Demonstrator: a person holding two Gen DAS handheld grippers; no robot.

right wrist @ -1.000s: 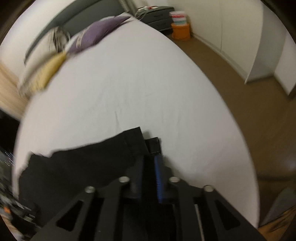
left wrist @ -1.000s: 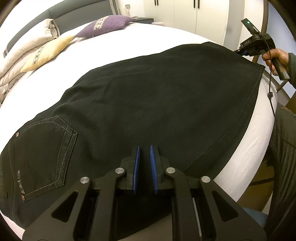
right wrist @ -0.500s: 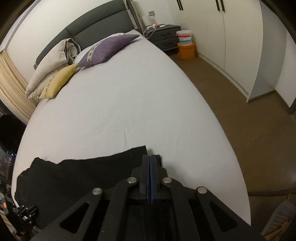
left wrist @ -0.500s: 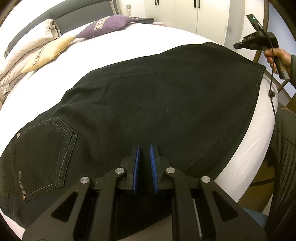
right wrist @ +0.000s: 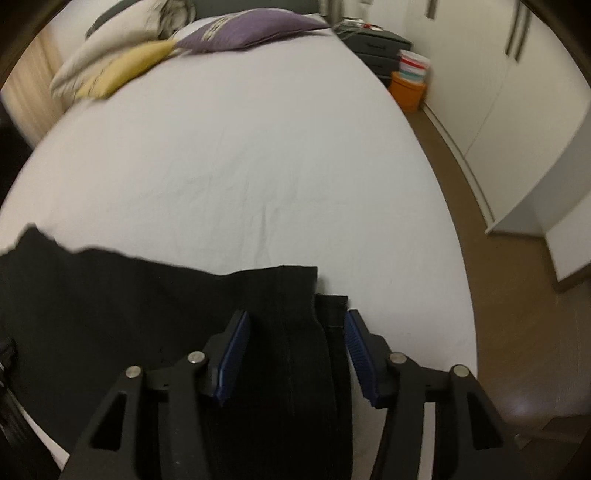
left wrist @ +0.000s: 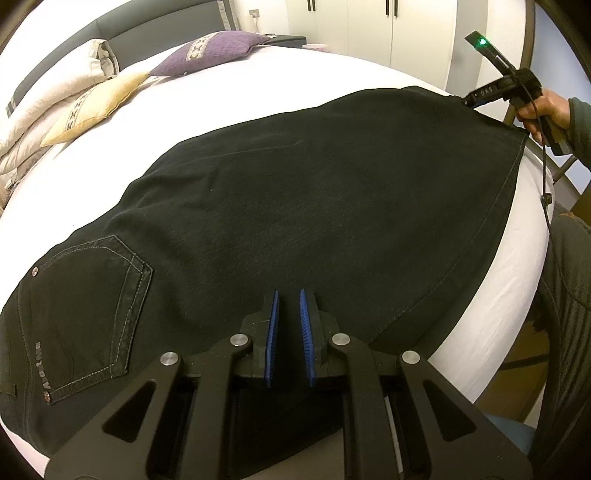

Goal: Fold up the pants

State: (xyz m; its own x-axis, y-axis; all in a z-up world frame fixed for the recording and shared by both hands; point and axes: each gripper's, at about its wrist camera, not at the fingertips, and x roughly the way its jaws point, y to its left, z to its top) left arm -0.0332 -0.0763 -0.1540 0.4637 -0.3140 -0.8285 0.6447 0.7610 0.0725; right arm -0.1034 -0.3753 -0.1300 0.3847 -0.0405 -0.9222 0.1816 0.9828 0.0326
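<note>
Both tools gape: our right tool (right wrist: 293,350) straddles the pants (left wrist: 295,206) hem; our left tool (left wrist: 288,332) hovers. Pinch both layers squarely.

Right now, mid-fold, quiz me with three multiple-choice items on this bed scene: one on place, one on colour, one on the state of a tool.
1. Where does the back pocket of the pants lie in the left wrist view?
A. Lower left, near the bed's edge
B. Beside the pillows
C. Under the right tool

2. What colour is the pillow nearest the nightstand?
A. Yellow
B. Purple
C. Orange

3. How does the right tool stand?
A. Shut on the hem
B. Open, fingers either side of the hem
C. Out of view

Answers:
1. A, the stitched pocket sits at lower left.
2. B, the purple pillow lies beside the dark nightstand; the yellow pillow is further left.
3. B, its blue pads are spread wide with the leg hem between them.
</note>
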